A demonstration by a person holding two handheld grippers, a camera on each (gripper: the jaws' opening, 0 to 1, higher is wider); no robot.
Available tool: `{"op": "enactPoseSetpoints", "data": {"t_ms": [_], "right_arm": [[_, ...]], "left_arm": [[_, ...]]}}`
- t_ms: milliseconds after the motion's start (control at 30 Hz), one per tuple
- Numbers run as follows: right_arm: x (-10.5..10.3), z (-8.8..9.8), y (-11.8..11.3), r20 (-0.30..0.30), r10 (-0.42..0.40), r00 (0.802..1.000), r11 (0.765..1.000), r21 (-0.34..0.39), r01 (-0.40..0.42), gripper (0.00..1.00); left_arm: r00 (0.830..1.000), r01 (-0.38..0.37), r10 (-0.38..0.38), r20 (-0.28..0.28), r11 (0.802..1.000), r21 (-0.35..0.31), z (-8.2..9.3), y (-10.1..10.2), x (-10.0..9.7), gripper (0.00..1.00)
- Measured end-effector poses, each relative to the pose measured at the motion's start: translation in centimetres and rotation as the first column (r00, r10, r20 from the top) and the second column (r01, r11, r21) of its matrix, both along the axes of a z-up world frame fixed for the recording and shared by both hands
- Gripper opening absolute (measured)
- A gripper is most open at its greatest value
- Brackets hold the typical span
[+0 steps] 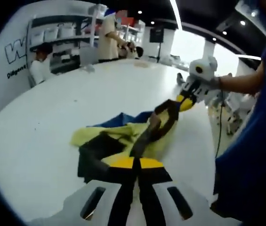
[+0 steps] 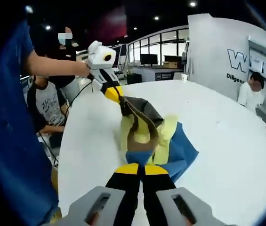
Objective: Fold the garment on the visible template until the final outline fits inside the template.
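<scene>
Claws [image 1: 135, 162] [image 2: 141, 167] grip garment [image 1: 118, 136]; wall "W".

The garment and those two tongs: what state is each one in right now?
Garment: crumpled, lifted partly off the white table, stretched between both tongs, not yet folded flat.
Left tongs: shut on the garment's edge.
Right tongs: shut on the garment's other edge.
White table: bare around the garment; no template outline can be made out.
</scene>
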State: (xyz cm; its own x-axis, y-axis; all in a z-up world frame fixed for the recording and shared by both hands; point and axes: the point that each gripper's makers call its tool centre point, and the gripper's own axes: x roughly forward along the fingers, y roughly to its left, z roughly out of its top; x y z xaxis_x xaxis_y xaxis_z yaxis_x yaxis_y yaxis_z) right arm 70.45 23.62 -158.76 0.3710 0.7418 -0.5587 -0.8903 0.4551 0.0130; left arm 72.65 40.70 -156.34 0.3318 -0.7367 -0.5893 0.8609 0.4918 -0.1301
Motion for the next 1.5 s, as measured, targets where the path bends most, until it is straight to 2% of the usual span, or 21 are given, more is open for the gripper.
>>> {"op": "enactPoseSetpoints", "data": {"t_ms": [100, 200, 333, 533, 667, 833, 900, 1000, 1100, 1267, 1367, 1467, 1500], "right_arm": [[0.0, 0.0, 0.5, 0.003, -0.001, 1.0, 1.0, 0.013, 0.001, 0.0], [0.2, -0.7, 0.8, 0.029, 0.02, 0.999, 0.999, -0.038, -0.018, 0.0], [0.6, -0.7, 1.0, 0.056, 0.02, 0.998, 0.999, -0.051, -0.017, 0.0], [2.1, 1.2, 1.0, 0.16, -0.019, 0.987, 0.997, -0.068, 0.03, 0.0], [2.7, 2.1, 0.7, 0.202, -0.048, 0.978, 0.996, -0.066, 0.063, 0.0], [3.3, 3.9, 0.2, 0.249, -0.106, 0.963, 0.993, -0.028, 0.116, 0.0], [3.6, 5.4, 0.3, 0.267, -0.156, 0.951, 0.987, 0.017, 0.157, 0.0], [4.0, 6.7, 0.2, 0.303, -0.181, 0.936, 0.983, 0.031, 0.18, 0.0], [4.2, 8.4, 0.4, 0.314, -0.219, 0.924, 0.976, 0.079, 0.205, 0.0], [4.8, 9.7, 0.4, 0.345, -0.255, 0.903, 0.967, 0.096, 0.236, 0.0], [5.2, 10.4, 0.3, 0.349, -0.28, 0.894, 0.96, 0.121, 0.253, 0.0], [5.5, 11.4, 0.3, 0.353, -0.302, 0.886, 0.953, 0.146, 0.266, 0.0], [5.9, 12.3, 0.2, 0.359, -0.32, 0.876, 0.946, 0.168, 0.277, 0.0]], "left_arm": [[1.0, -0.013, 0.013, 0.015, 1.0, -0.003, 0.6, 0.6, -0.9, 0.0], [0.999, -0.025, 0.025, 0.021, 1.0, -0.008, 0.8, 1.2, -1.4, 0.0], [0.999, -0.043, 0.043, 0.029, 0.999, -0.01, 1.1, 1.6, -1.9, 0.0], [0.995, -0.084, 0.086, 0.05, 0.996, -0.036, 1.7, 1.9, -2.1, 0.0], [0.992, -0.109, 0.112, 0.058, 0.992, -0.057, 2.1, 2.3, -1.8, 0.0], [0.984, -0.15, 0.157, 0.08, 0.985, -0.089, 3.1, 2.5, -1.4, 0.0], [0.979, -0.174, 0.185, 0.082, 0.977, -0.124, 4.0, 2.4, -1.2, 0.0], [0.975, -0.192, 0.205, 0.086, 0.971, -0.142, 4.6, 2.2, -1.0, 0.0], [0.969, -0.206, 0.222, 0.105, 0.967, -0.149, 5.4, 2.2, -0.8, 0.0], [0.954, -0.242, 0.268, 0.133, 0.953, -0.181, 6.8, 2.3, 0.0, 0.0], [0.951, -0.251, 0.281, 0.131, 0.946, -0.207, 7.7, 2.2, 0.4, 0.0], [0.946, -0.254, 0.291, 0.143, 0.94, -0.227, 8.7, 2.1, 0.7, 0.0], [0.942, -0.261, 0.299, 0.15, 0.937, -0.231, 9.2, 2.2, 1.0, 0.0]]}}
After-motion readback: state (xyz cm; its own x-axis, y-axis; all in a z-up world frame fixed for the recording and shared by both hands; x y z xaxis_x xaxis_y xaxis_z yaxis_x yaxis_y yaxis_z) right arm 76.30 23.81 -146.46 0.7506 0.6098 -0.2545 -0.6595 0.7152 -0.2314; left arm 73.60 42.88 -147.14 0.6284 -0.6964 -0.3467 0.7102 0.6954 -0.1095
